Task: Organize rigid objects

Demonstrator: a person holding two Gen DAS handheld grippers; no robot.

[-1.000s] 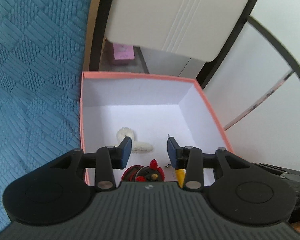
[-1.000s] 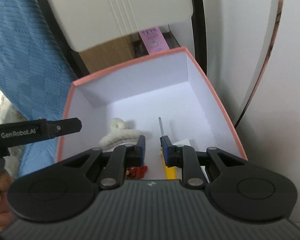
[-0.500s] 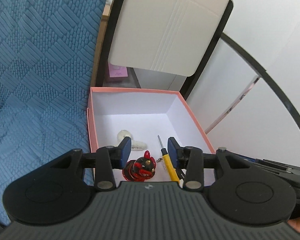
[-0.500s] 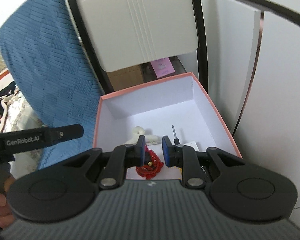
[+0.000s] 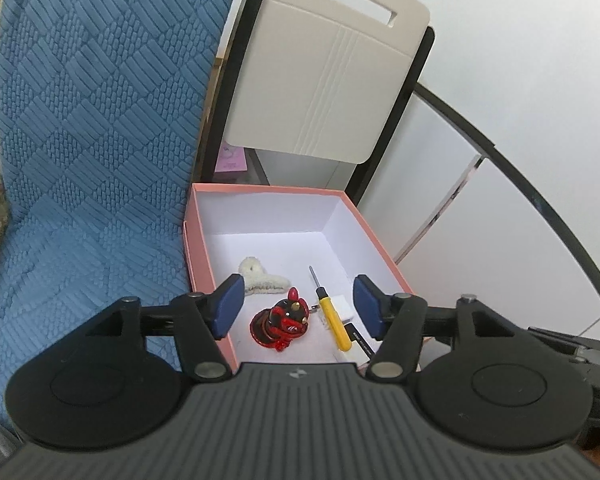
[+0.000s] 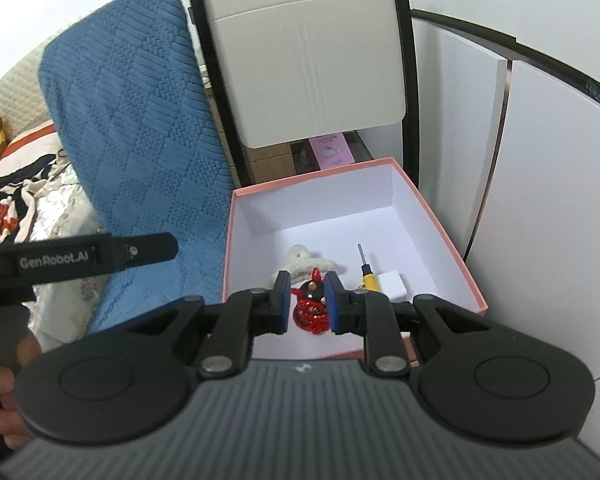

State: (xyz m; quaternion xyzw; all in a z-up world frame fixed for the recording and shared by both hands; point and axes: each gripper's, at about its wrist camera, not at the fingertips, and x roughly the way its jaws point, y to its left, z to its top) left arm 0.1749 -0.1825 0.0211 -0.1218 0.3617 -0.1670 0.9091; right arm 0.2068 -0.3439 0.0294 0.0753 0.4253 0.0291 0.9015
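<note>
A pink box [image 5: 374,240] with a white inside holds a red and black figurine [image 5: 282,320], a yellow-handled screwdriver [image 5: 332,316], a white fluffy piece [image 5: 260,278] and a small white block [image 5: 344,305]. My left gripper [image 5: 298,306] is open and empty, held above the box's near edge. In the right wrist view the box [image 6: 452,248] holds the same figurine [image 6: 312,300], screwdriver [image 6: 368,270], fluffy piece [image 6: 300,258] and block [image 6: 392,285]. My right gripper [image 6: 307,300] is open with a narrow gap, empty, above the box.
A blue quilted cushion [image 5: 92,152] stands left of the box. A beige chair back [image 5: 324,76] with a black frame rises behind it. White cabinet panels [image 5: 500,208] are on the right. The left gripper's arm [image 6: 80,258] shows at left in the right wrist view.
Both grippers have pulled up and back from the box, so more of the room shows. The left jaws have opened wider. The objects in the box have not moved.
</note>
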